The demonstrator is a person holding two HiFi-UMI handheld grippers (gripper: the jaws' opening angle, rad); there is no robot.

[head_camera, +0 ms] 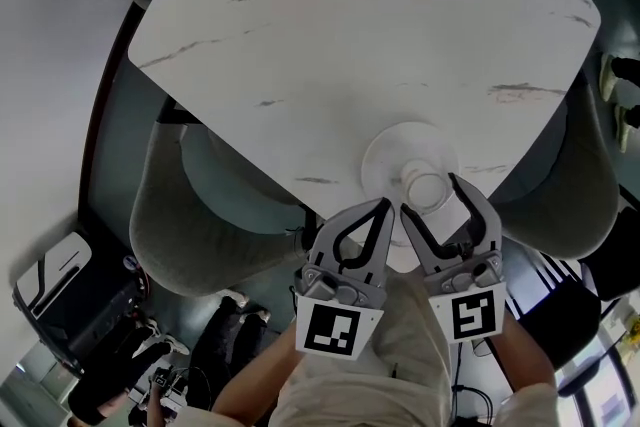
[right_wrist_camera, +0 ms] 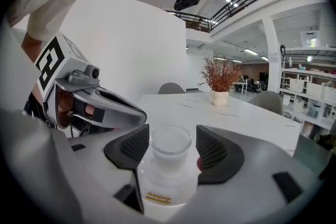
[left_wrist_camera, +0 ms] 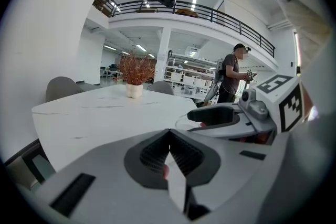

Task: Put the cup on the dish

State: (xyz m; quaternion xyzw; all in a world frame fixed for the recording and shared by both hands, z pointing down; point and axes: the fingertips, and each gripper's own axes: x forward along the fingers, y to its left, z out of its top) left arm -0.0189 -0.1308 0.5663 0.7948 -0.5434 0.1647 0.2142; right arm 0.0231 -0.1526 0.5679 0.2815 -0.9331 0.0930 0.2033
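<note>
A small frosted cup stands upright on the near part of a round white dish, close to the near edge of the white marble table. My right gripper is open, with one jaw on each side of the cup. In the right gripper view the cup sits between the ribbed pads with a thin gap on its right side, and the dish under it carries a small label. Just left of the dish, my left gripper is shut and holds nothing; its jaws also meet in its own view.
A pale vase of dried reddish stems stands at the table's far side. Grey chairs ring the table. A person stands in the background beyond the table. The table's near edge runs just under both grippers.
</note>
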